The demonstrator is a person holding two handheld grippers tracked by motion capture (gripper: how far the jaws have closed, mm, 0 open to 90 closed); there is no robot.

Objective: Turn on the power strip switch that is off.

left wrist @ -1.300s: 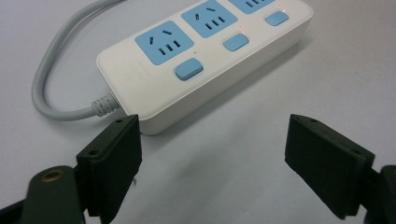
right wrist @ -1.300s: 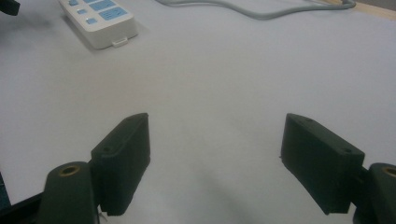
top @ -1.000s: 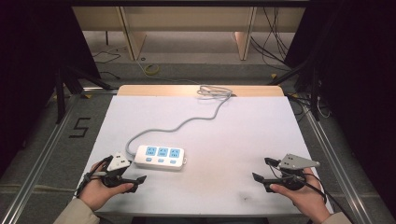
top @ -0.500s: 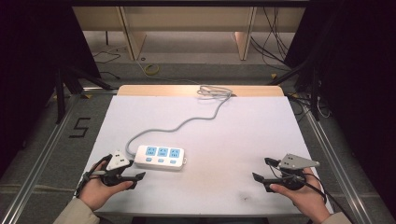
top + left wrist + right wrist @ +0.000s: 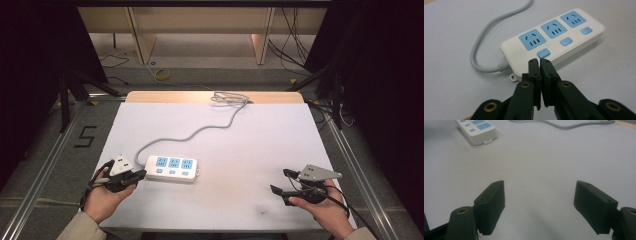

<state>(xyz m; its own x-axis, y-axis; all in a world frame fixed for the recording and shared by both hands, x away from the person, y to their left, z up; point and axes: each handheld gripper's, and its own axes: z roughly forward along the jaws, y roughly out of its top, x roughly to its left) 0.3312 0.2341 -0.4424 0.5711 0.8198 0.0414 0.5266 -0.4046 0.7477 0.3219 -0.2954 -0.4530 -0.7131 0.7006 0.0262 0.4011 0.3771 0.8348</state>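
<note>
Power strip (image 5: 172,168): white, three blue sockets, flat on white table (image 5: 240,145), grey cord (image 5: 200,131) trailing away. Left gripper (image 5: 141,174): just beside strip's cord end, jaws just closed, pressed together, nothing between. Right gripper (image 5: 280,182): well apart from strip, jaws spread, empty.

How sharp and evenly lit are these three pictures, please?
High view: the white table is bright and evenly lit, the surroundings almost black. Left gripper view: the power strip is sharp, while the left gripper, shut on nothing, is near and softer. Right gripper view: the open right gripper is dark and slightly blurred, with faint shadow beneath.
</note>
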